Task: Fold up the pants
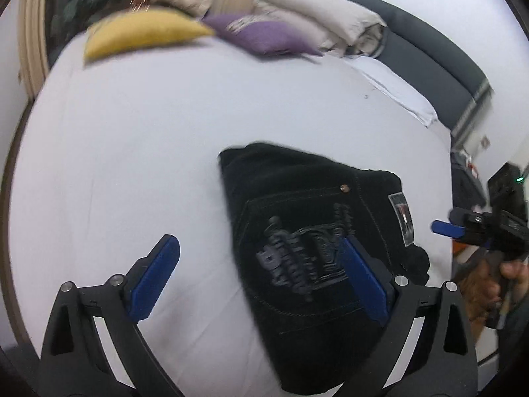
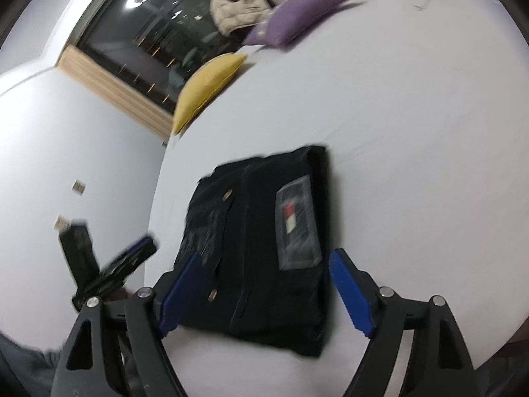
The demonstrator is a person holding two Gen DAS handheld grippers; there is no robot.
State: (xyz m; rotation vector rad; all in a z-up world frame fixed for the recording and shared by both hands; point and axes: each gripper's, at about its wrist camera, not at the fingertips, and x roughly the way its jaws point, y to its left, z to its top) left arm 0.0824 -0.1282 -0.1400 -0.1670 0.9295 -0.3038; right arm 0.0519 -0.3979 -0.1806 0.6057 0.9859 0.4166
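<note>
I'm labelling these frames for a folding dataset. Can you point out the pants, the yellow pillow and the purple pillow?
Pants (image 2: 261, 241): right wrist view, middle of the folded dark cloth.
Yellow pillow (image 1: 142, 31): left wrist view, centre of its face.
Purple pillow (image 2: 297, 16): right wrist view, centre of its face.

Bedroom: bed (image 1: 132, 132); pillows (image 1: 142, 33)

White-sheeted bed (image 1: 139, 139) — dark headboard (image 1: 429, 53), yellow pillow (image 2: 208, 89) and purple pillow (image 2: 297, 16), dark wood-framed window (image 2: 148, 43).
</note>
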